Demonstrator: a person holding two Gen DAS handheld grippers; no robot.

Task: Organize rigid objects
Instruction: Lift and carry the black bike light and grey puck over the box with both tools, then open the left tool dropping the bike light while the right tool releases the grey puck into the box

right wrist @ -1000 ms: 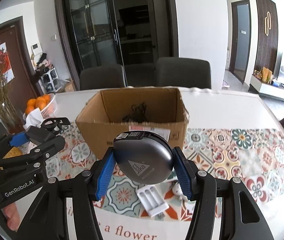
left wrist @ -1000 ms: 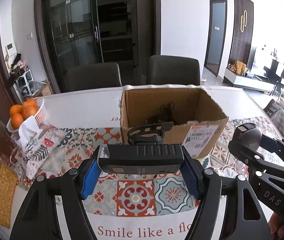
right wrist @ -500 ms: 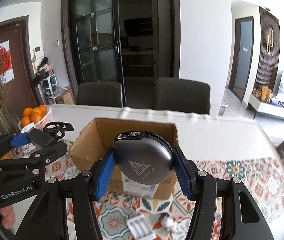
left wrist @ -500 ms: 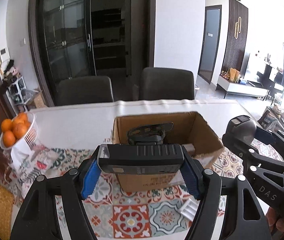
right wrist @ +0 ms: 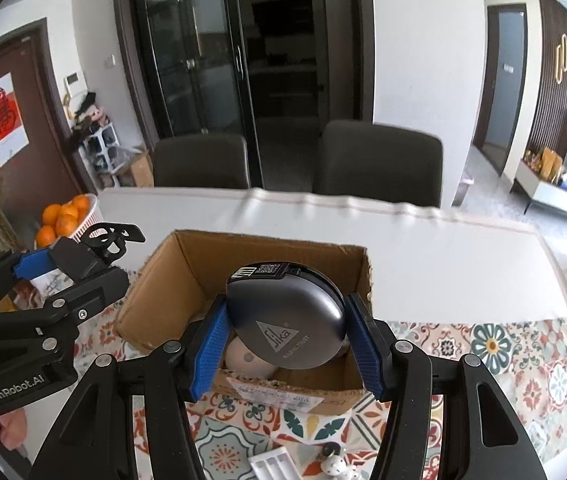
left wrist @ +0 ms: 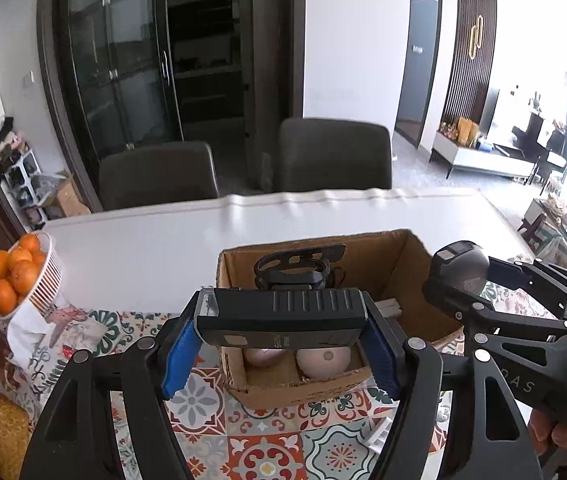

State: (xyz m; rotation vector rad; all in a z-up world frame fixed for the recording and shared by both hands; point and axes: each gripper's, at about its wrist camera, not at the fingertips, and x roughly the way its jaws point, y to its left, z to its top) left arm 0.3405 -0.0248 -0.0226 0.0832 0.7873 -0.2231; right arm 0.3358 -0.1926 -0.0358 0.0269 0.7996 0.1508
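Observation:
My left gripper (left wrist: 279,344) is shut on a black bike light with a strap mount (left wrist: 279,314) and holds it above the near edge of the open cardboard box (left wrist: 407,256). My right gripper (right wrist: 285,340) is shut on a grey rounded Sika tape measure (right wrist: 283,320) and holds it over the same box (right wrist: 187,272). Two pale round objects (left wrist: 323,362) lie inside the box. Each gripper shows in the other's view, the right one (left wrist: 463,276) and the left one (right wrist: 79,256).
A basket of oranges (left wrist: 19,276) stands at the table's left. A white battery case (right wrist: 273,466) and a small white figure (right wrist: 333,466) lie on the patterned runner (right wrist: 523,360) in front of the box. Two dark chairs (left wrist: 331,156) stand behind the table.
Both grippers have risen and moved forward with their loads. They now look down into the box, whose inside shows.

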